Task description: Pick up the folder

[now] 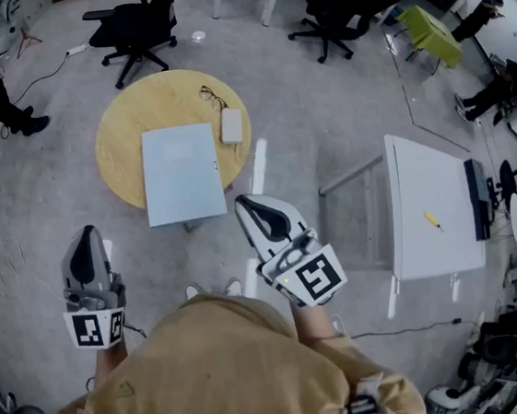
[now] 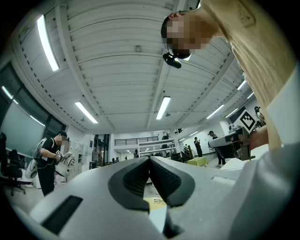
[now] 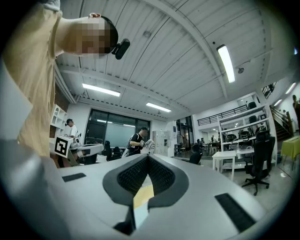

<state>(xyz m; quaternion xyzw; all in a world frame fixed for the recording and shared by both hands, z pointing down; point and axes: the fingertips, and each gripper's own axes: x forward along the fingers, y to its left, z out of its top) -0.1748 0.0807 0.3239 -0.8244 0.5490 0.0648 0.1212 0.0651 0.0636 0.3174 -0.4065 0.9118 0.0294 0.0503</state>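
Both pairs of jaws are pressed fully together with nothing between them: the left gripper (image 2: 150,162) and the right gripper (image 3: 148,159) each show two dark, ribbed pads meeting in a point, set in smooth grey-white shells. Each gripper carries one cube with black-and-white square markers, two cubes in all, the left cube (image 1: 96,328) and the right cube (image 1: 313,277). Both grippers are held off the near side of one round table (image 1: 125,138) with a pale wood-coloured top, and neither touches anything on it. On that top lies one folder (image 1: 182,175), flat, rectangular and pale blue, lengthwise through the middle, with its near end reaching out over the table's near edge. Just beside its far right corner sits one small white box (image 1: 231,126) with rounded corners. One pair of thin dark-framed glasses (image 1: 213,95) lies near the far right edge. Well apart to the right stands one white rectangular table (image 1: 421,248) with one short yellow pen (image 1: 433,220) on it. Two black office chairs stand beyond, on grey carpet.
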